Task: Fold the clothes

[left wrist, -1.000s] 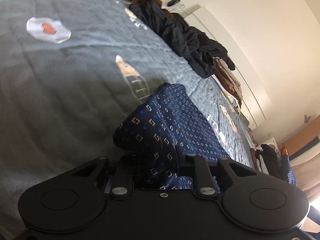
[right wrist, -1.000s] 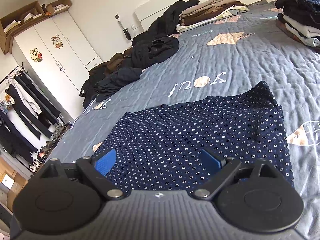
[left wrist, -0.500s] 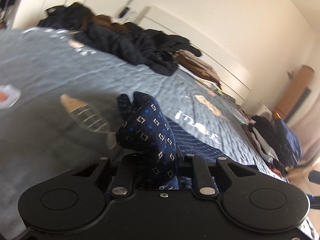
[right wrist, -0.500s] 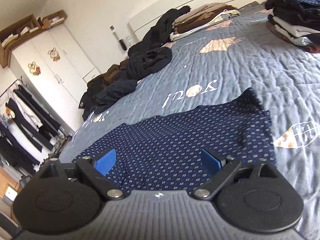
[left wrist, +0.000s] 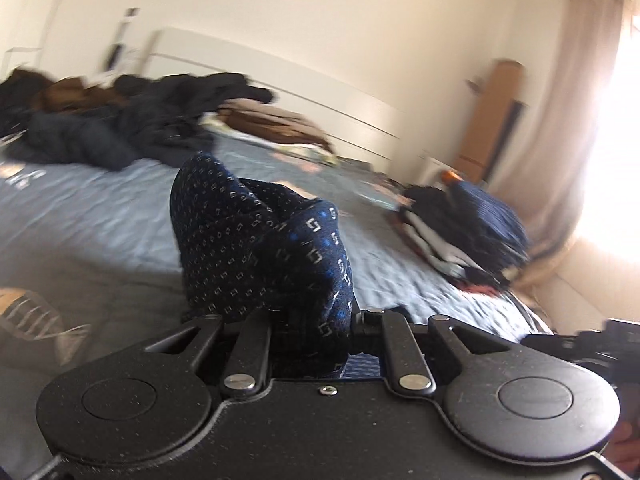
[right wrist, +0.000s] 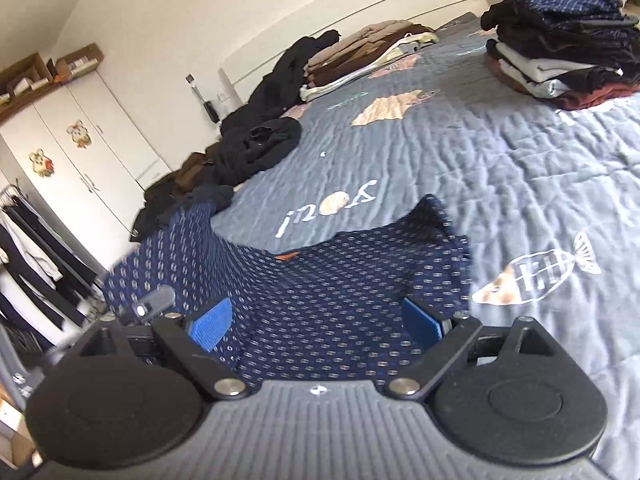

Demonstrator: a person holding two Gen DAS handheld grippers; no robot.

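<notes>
Navy patterned fabric garment lies on the grey quilted bed cover, one end raised. Left gripper fingers clamped on a bunched corner of it, held above the bed. Right gripper fingers spread wide over the flat part, gripping nothing.

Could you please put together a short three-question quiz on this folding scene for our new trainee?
1. True or false: the left gripper is shut on the navy patterned garment.
2. Which describes the right gripper? A) open over the garment B) shut on a sock C) out of view
3. Fill in: the folded stack sits on the grey ____.

Key: 1 true; 2 A; 3 bedspread.
</notes>
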